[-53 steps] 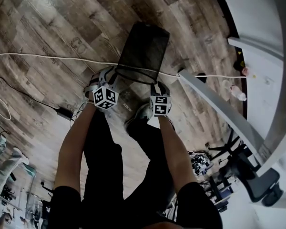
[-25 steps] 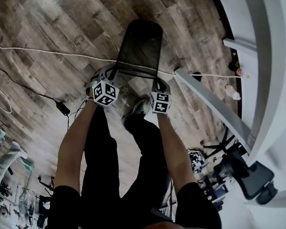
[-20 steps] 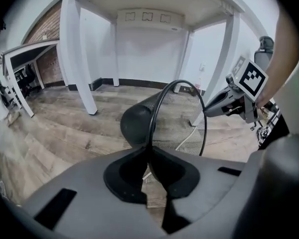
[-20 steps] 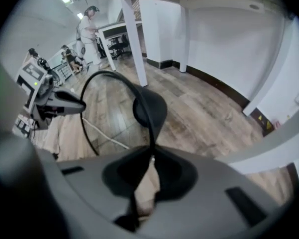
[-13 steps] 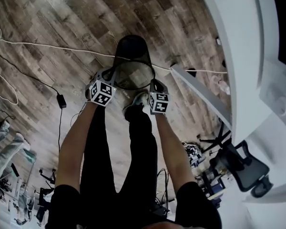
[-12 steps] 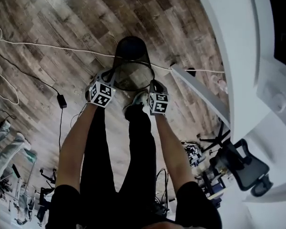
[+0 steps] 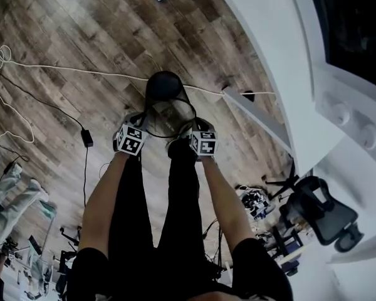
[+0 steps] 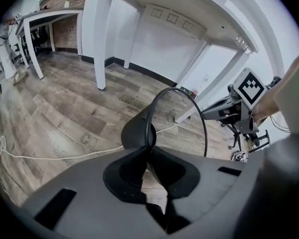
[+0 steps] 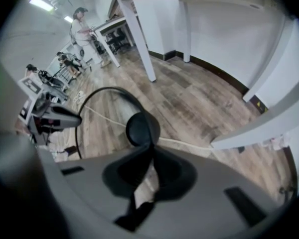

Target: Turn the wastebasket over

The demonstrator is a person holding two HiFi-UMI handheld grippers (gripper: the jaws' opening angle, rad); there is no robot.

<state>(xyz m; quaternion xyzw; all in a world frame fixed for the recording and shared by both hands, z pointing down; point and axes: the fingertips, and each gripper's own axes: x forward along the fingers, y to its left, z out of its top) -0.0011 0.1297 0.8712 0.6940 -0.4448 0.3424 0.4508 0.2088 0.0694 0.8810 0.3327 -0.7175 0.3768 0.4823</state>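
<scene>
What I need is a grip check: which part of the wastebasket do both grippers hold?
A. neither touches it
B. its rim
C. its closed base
B: the left gripper and right gripper each pinch the wire rim of the wastebasket, the right's jaws closing on it.

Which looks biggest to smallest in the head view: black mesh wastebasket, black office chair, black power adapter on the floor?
1. Black office chair
2. Black mesh wastebasket, nearly alike; it is held nearer, so unsure
3. Small black power adapter
</scene>
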